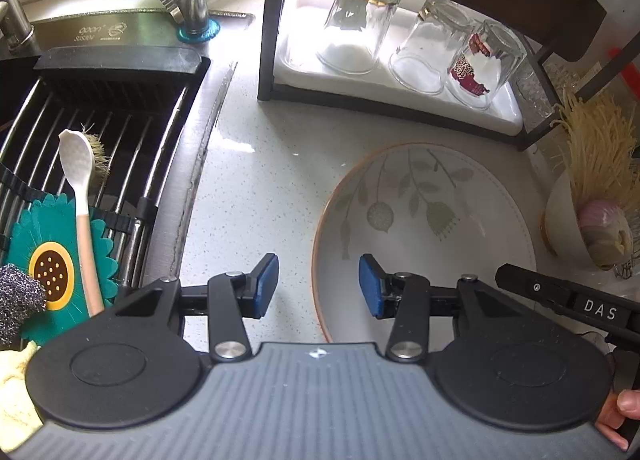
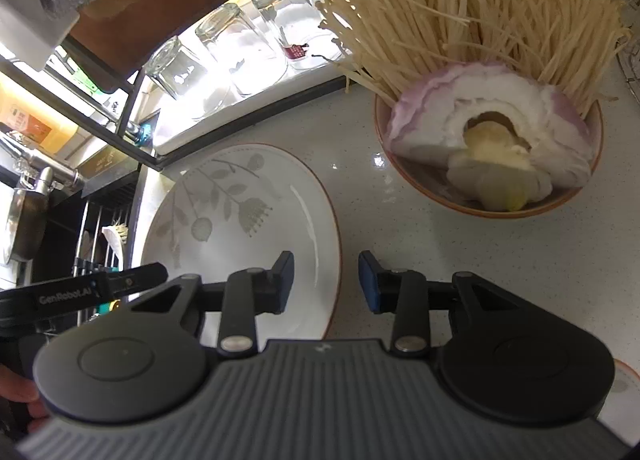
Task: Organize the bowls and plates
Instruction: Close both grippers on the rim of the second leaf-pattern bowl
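Note:
A white plate (image 1: 424, 236) with a leaf pattern and a brown rim lies flat on the speckled counter. It also shows in the right wrist view (image 2: 248, 220). My left gripper (image 1: 318, 286) is open, its jaws either side of the plate's left rim. My right gripper (image 2: 326, 280) is open, its jaws either side of the plate's right rim. A brown-rimmed bowl (image 2: 560, 200) holds a cut onion and enoki mushrooms, right of the plate. It also shows in the left wrist view (image 1: 564, 220). Neither gripper holds anything.
Three upturned glasses (image 1: 360, 24) stand on a white tray (image 1: 508, 120) in a black rack behind the plate. A sink with a black drain rack (image 1: 120, 116), a spoon (image 1: 80, 188) and a scourer (image 1: 16, 296) lies to the left. Another dish edge (image 2: 624, 384) shows at the lower right.

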### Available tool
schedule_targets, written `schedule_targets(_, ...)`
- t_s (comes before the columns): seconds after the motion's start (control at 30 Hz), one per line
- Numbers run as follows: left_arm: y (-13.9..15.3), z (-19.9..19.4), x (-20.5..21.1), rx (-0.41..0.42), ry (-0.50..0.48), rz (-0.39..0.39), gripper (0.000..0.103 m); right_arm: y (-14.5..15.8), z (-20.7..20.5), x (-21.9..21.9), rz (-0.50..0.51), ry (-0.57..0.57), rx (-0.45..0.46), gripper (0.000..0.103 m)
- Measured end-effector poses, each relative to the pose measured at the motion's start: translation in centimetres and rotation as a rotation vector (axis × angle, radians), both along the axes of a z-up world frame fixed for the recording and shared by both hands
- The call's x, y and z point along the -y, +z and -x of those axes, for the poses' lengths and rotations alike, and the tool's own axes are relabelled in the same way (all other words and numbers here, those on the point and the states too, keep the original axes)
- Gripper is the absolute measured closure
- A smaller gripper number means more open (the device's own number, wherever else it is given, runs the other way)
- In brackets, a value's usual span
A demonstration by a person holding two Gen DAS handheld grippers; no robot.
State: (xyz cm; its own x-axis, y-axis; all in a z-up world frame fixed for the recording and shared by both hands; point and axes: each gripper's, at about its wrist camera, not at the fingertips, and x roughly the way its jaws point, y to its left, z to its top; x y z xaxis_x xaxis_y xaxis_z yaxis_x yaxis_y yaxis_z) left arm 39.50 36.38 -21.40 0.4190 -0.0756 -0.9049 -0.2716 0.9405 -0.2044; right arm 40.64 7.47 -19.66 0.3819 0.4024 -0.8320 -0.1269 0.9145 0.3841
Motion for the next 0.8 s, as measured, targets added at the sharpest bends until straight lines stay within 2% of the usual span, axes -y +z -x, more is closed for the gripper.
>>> schedule_targets(0.13, -0.2, -0.4, 0.1, 0.004, -0.020, -0.007, 0.060, -0.4, -0.2, 0.1, 0.004, -0.009, -0.005, 0.073)
schedule_targets(0.17, -0.3, -0.6, 0.2, 0.005, -0.023, -0.010, 0.063, -0.5, -0.3, 0.2, 0.006, -0.008, -0.004, 0.078)
schedule_targets(0.37, -0.8, -1.2, 0.2, 0.002, -0.025, -0.008, 0.077, -0.6, -0.2, -0.1, -0.003, 0.014, 0.015, 0.084)
schedule_targets(0.5, -0.6, -1.1, 0.4, 0.017, -0.026, -0.027, 0.083, -0.6, -0.3, -0.4, -0.005, 0.014, 0.013, 0.085)
schedule_targets(0.8, -0.1, -0.6, 0.4, 0.028, -0.016, -0.035, 0.090, -0.6, 0.0, -0.5, 0.001, 0.028, 0.010, 0.085)
